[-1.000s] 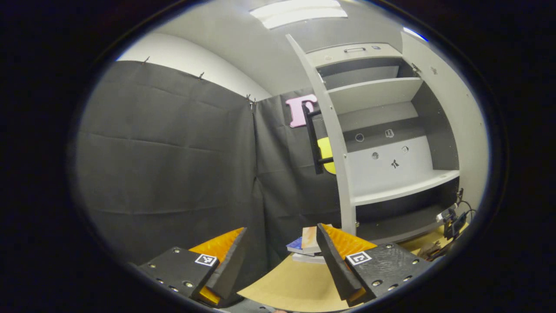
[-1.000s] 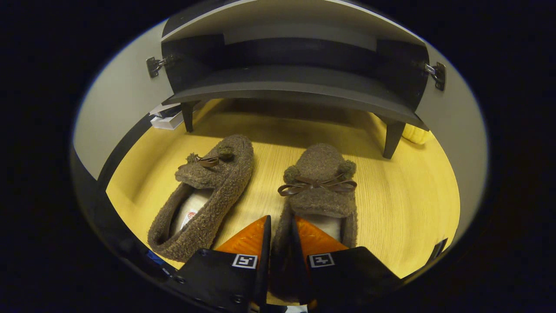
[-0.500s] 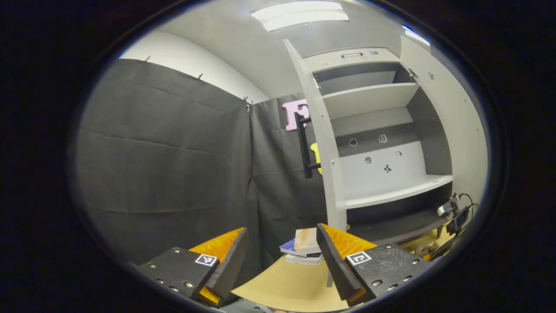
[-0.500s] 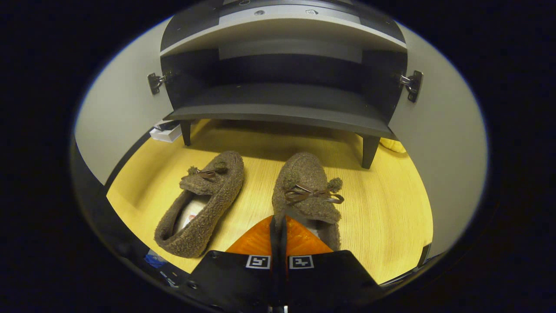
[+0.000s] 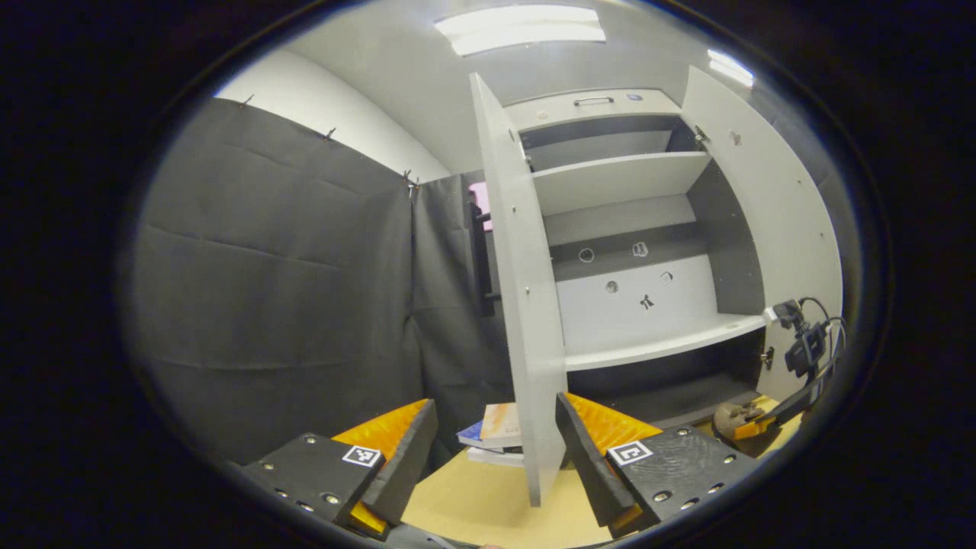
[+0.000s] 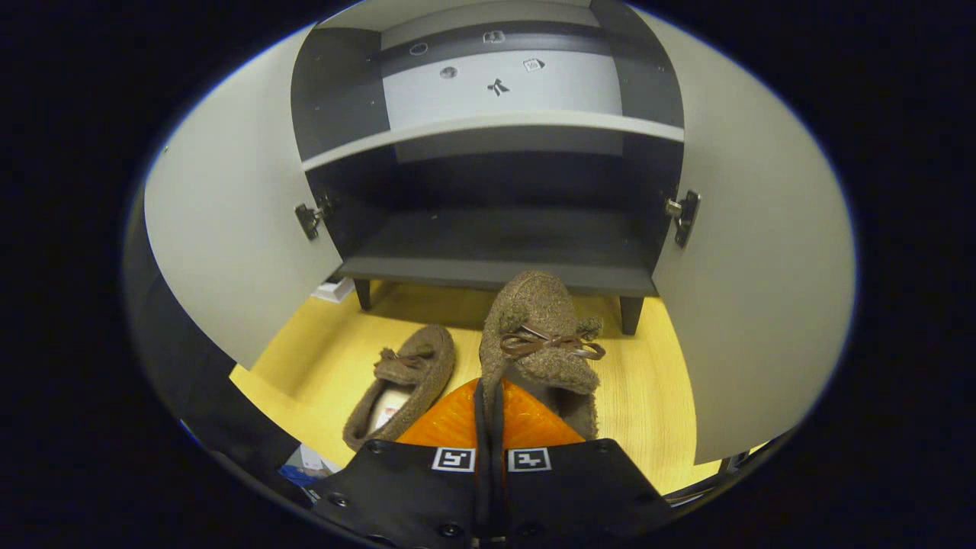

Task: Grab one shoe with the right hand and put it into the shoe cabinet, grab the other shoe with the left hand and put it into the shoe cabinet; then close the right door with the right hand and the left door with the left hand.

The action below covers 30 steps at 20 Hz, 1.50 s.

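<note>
Right gripper view: shoe (image 6: 538, 335) toe toward cabinet (image 6: 496, 252)

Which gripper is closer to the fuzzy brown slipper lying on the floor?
Right. The right gripper, clamping the other fuzzy brown slipper, hangs just beside the floor slipper. The left gripper waits open outside the cabinet's grey left door.

Two fuzzy brown shoes (image 6: 537, 328) (image 6: 400, 381) — two open cabinet doors (image 6: 229, 229) (image 6: 751, 282) — a few stacked books (image 5: 492, 438).
</note>
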Available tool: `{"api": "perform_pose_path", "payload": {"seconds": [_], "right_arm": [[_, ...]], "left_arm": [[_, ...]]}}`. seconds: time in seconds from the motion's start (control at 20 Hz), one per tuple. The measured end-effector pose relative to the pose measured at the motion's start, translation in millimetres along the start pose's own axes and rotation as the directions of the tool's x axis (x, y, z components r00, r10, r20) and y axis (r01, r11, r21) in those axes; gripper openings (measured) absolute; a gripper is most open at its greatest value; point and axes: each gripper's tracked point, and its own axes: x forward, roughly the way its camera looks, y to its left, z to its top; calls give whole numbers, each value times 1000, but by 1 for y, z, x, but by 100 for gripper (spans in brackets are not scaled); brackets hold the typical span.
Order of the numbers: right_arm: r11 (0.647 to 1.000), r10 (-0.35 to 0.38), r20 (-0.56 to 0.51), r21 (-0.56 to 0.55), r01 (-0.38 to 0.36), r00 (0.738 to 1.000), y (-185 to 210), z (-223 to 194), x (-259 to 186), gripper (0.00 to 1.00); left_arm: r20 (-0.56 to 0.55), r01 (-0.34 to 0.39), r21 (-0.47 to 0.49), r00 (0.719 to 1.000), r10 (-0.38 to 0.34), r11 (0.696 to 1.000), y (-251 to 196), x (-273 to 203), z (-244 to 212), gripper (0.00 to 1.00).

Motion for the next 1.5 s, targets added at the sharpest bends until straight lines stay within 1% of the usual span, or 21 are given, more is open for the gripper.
{"api": "perform_pose_path", "payload": {"seconds": [0.2, 0.45, 0.5, 0.55, 0.65, 0.7, 0.8, 0.9, 0.95, 1.1, 1.15, 1.2, 1.35, 1.4, 1.45, 1.5], "right_arm": [[1000, 26, 82, -5, -26, 996, 7, 47, -25, 2], [997, 58, 201, -52, -49, 978, 18, 106, -53, 1], [997, 65, 221, -59, -53, 973, 21, 116, -57, 1], [996, 69, 235, -67, -55, 969, 23, 125, -59, 2], [995, 75, 265, -85, -54, 961, 26, 144, -63, 2], [995, 74, 278, -88, -52, 958, 26, 152, -63, 0], [995, 72, 305, -85, -48, 950, 25, 172, -63, 1], [995, 65, 331, -95, -35, 941, 22, 194, -61, 0], [994, 59, 343, -104, -24, 938, 20, 205, -59, 1], [993, 40, 371, -114, 3, 928, 14, 236, -55, 0], [994, 33, 381, -112, 11, 924, 13, 247, -52, 1], [994, 20, 397, -110, 25, 918, 11, 259, -48, 1], [990, -17, 410, -123, 74, 912, 2, 284, -34, 0], [988, -30, 409, -127, 89, 912, 0, 291, -26, 0], [987, -44, 405, -127, 104, 913, -3, 297, -18, 0], [985, -56, 396, -128, 116, 917, -6, 302, -10, 0]], "left_arm": [[18, 21, -3, 1000, -21, 1000, -9, 3, 5, 98], [23, 33, -14, 999, -33, 999, -13, 7, 6, 98], [26, 34, -14, 999, -34, 999, -14, 7, 7, 91], [26, 35, -14, 999, -34, 999, -13, 7, 6, 98], [26, 36, -18, 999, -35, 999, -13, 7, 6, 98], [25, 35, -21, 999, -35, 999, -13, 7, 6, 98], [22, 35, -30, 999, -35, 999, -12, 7, 5, 98], [17, 32, -34, 999, -32, 999, -11, 7, 4, 98], [16, 30, -34, 999, -29, 999, -10, 7, 4, 98], [15, 18, -35, 1000, -17, 999, -8, 7, 3, 98], [15, 12, -36, 1000, -12, 999, -8, 7, 3, 98], [14, 6, -38, 1000, -5, 999, -7, 8, 3, 98], [12, -10, -44, 1000, 10, 999, -6, 10, 1, 98], [15, -16, -45, 1000, 16, 999, -6, 10, 2, 91], [16, -22, -46, 1000, 22, 999, -6, 10, 2, 98], [17, -27, -45, 999, 28, 999, -5, 11, 3, 98]]}}
